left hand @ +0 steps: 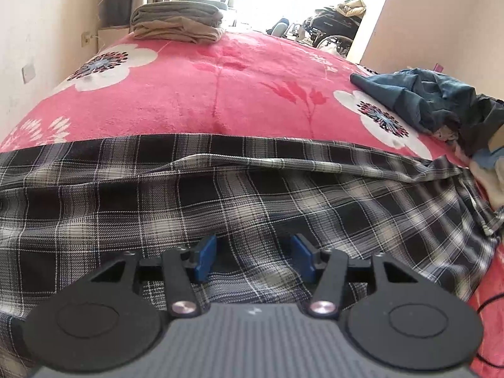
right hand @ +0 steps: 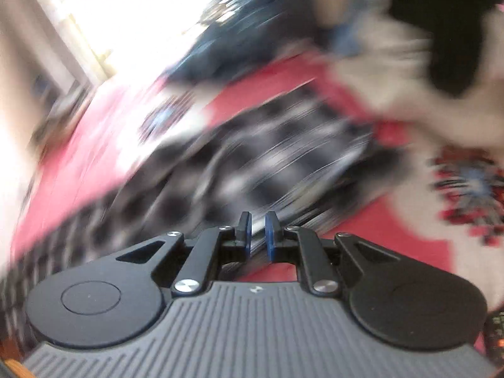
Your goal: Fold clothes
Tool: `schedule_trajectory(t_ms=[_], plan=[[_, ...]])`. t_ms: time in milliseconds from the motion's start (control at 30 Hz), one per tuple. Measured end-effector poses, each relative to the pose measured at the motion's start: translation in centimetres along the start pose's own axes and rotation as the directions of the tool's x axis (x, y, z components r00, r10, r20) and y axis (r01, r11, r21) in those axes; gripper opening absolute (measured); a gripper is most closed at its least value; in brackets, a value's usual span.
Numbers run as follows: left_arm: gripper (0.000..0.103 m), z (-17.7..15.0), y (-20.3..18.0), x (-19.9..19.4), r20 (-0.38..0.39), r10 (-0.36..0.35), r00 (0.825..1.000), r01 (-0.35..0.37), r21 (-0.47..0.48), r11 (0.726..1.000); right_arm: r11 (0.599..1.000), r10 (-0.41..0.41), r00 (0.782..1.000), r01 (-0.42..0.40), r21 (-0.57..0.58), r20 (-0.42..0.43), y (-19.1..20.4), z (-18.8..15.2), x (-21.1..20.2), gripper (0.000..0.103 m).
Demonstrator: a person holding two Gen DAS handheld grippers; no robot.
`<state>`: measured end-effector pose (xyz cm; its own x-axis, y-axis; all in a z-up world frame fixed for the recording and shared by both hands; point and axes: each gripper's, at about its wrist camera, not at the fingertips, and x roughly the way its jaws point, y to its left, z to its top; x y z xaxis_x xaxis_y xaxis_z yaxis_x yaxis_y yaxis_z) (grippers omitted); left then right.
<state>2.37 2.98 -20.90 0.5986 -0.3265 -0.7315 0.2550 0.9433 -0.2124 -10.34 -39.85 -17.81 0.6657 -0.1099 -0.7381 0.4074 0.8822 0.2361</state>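
A black-and-white plaid garment (left hand: 220, 195) lies spread across the near part of a pink flowered blanket (left hand: 195, 94). My left gripper (left hand: 253, 256) hovers low over the plaid cloth, open, and its blue pads (left hand: 204, 256) have nothing between them. The right wrist view is badly motion-blurred. There my right gripper (right hand: 258, 236) is over the edge of the plaid garment (right hand: 252, 157), its blue pads (right hand: 270, 236) drawn almost together. Only streaked cloth shows through the narrow gap, with nothing visibly held.
A folded grey and tan stack (left hand: 178, 22) sits at the bed's far end. A heap of dark blue clothes (left hand: 434, 100) lies at the right, also in the right wrist view (right hand: 239, 31). A wheelchair (left hand: 334, 28) stands beyond the bed. Walls flank both sides.
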Motion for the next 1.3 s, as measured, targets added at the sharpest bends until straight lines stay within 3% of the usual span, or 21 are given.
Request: schedule_trajectory(t_ms=[67, 100, 167, 300, 367, 433, 700, 867, 1033, 1300], plan=[[0.055, -0.1, 0.1, 0.0, 0.005, -0.005, 1.0, 0.005, -0.005, 1.0, 0.985, -0.022, 1.0, 0.021, -0.17, -0.002, 2.7, -0.7, 0.9, 0.012], [0.055, -0.1, 0.1, 0.0, 0.008, -0.006, 1.0, 0.006, -0.005, 1.0, 0.966, -0.036, 0.999, 0.037, -0.255, 0.007, 3.8, -1.0, 1.2, 0.018], [0.056, -0.2, 0.1, 0.0, 0.014, -0.008, 1.0, 0.008, -0.002, 1.0, 0.904, -0.051, 0.999, 0.055, -0.425, 0.02, 6.0, -1.6, 1.8, 0.027], [0.061, -0.5, -0.3, 0.1, 0.032, -0.008, 0.999, 0.008, 0.001, 1.0, 0.781, -0.103, 0.994, 0.094, -0.618, 0.021, 8.0, -2.3, 3.7, 0.028], [0.061, -0.5, -0.3, 0.1, 0.041, -0.004, 0.999, 0.005, -0.013, 1.0, 0.785, -0.106, 0.994, 0.093, -0.613, 0.016, 7.5, -1.9, 4.3, 0.025], [0.061, -0.5, -0.2, 0.1, 0.049, -0.005, 0.999, 0.007, -0.027, 1.0, 0.796, -0.109, 0.994, 0.099, -0.597, 0.02, 6.8, -1.3, 4.6, 0.004], [0.06, -0.4, 0.0, 0.0, 0.096, 0.016, 0.995, -0.011, -0.061, 0.998, 0.893, -0.128, 0.981, 0.178, -0.414, 0.145, 2.0, 5.7, 3.3, 0.003], [0.06, -0.3, 0.0, 0.1, 0.107, 0.021, 0.994, -0.015, -0.052, 0.999, 0.931, -0.181, 0.972, 0.217, -0.292, 0.147, -2.2, 11.6, 5.2, 0.003], [0.06, -0.1, 0.2, 0.2, 0.116, 0.021, 0.993, -0.015, -0.053, 0.998, 0.933, -0.259, 0.964, 0.266, -0.243, 0.06, -5.1, 15.7, 9.3, 0.003], [0.061, 0.0, 0.3, 0.6, 0.116, 0.014, 0.993, -0.01, -0.036, 0.999, 0.881, -0.352, 0.935, 0.313, -0.354, -0.049, -5.2, 17.8, 16.0, 0.004]])
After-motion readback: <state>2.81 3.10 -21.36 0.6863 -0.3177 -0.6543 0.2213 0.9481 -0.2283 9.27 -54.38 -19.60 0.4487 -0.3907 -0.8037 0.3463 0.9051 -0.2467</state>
